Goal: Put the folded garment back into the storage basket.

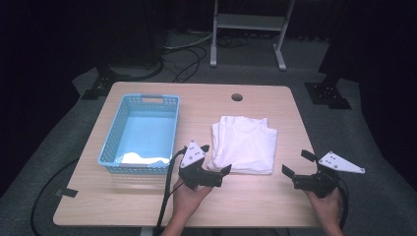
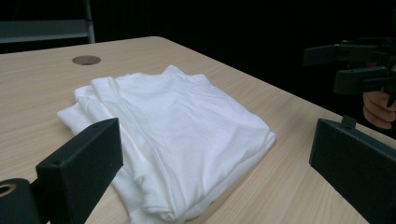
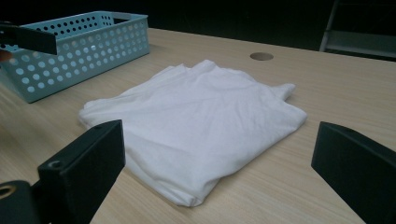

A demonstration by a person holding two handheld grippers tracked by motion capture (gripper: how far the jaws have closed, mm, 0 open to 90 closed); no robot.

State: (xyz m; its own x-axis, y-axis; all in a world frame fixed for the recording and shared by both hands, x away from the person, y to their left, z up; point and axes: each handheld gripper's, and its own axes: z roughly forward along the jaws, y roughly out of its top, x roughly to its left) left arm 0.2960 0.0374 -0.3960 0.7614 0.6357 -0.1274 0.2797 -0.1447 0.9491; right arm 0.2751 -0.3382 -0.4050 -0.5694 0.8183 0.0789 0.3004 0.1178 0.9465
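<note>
A dim lab or studio: black curtains ring a lone wooden desk (image 1: 147, 206), with cables (image 1: 187, 59) and stand feet (image 1: 329, 96) on grey carpet.

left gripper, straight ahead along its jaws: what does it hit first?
Most likely the folded white cloth. The left gripper is open, its jaws aimed at the cloth's near edge and apart from it. Nothing lies between them. Depth is hard to judge, so the lower jaw might meet the table first.

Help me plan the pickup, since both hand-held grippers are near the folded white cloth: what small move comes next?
Probably ease the left hand-held gripper forward onto the folded white cloth's near edge: its jaws are open and empty, just short of the cloth, which lies flat on the table.
</note>
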